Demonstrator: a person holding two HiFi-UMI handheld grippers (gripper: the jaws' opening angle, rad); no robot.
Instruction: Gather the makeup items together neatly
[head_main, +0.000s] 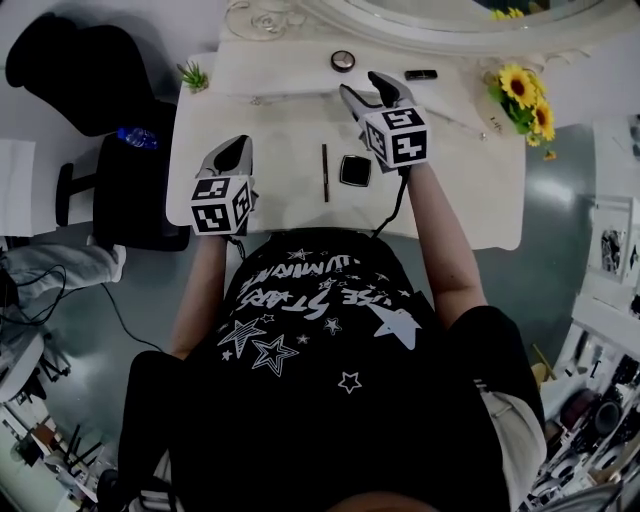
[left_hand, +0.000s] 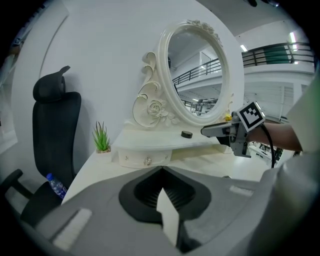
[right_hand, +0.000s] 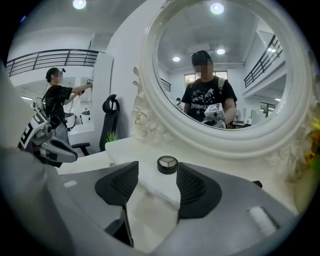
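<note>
The coming move turns on the right gripper (head_main: 362, 85) and the round compact (right_hand: 167, 164). The compact sits straight ahead of this gripper on the raised shelf (head_main: 290, 75) at the back of the counter (head_main: 280, 140). In the right gripper view it shows in the gap between the two jaws but beyond their tips, not yet between the pads. Those jaws stand well apart and hold nothing. The left gripper (left_hand: 161, 172) hangs over the counter's near left edge, its jaws closed tip to tip on nothing, well apart from every makeup item, so the right is plainly the nearer one. A likely grasp means pushing forward and a little up onto the shelf, with the base of the mirror (right_hand: 150, 100) close behind the compact leaving little room to overshoot. The other items are scattered. A thin pencil (head_main: 324, 172) lies on the open counter with its long axis running away from the person, between the two grippers. A square black compact (head_main: 355, 170) lies just beside it, under the right forearm. A small dark piece (head_main: 421, 74), too small to identify, rests on the shelf to the right of the right gripper. The sunflowers (head_main: 525, 100) and the small plant (head_main: 193, 76) stand at the counter's far corners, clear of the reach.
</note>
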